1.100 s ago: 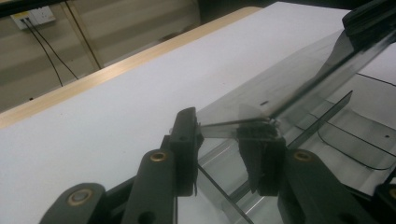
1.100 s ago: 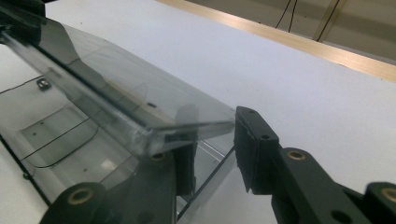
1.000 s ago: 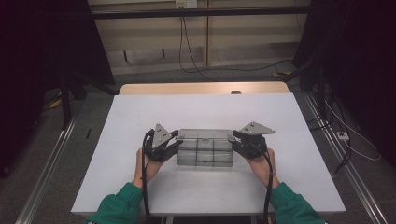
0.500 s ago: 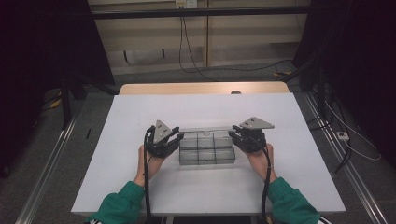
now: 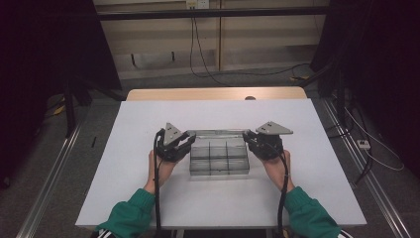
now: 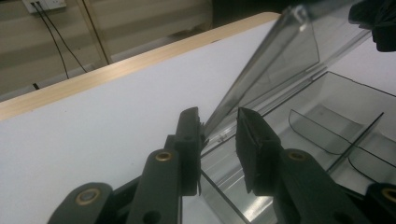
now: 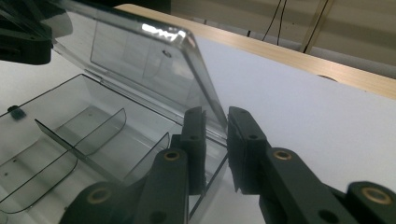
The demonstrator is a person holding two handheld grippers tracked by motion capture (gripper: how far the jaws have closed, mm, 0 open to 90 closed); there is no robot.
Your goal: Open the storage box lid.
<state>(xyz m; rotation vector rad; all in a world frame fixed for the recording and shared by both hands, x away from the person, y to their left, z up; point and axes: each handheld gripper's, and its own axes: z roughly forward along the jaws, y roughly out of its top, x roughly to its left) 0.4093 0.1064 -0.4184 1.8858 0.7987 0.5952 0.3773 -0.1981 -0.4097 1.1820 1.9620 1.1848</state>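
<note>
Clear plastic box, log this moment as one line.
box: lid raised | left gripper: at lid edge, closing | right gripper: at lid edge, closing | table

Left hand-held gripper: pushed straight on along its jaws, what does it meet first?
Most likely the clear lid of the divided box, whose raised edge already sits between the left hand-held gripper jaws; depth is unclear.

Lab: rail-framed table [image 5: 148,198], trailing cables [image 5: 203,54]

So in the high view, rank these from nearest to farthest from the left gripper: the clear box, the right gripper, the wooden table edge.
From the left gripper:
1. Clear box, right beside it.
2. Right gripper, across the box.
3. Wooden table edge, at the far side.
</note>
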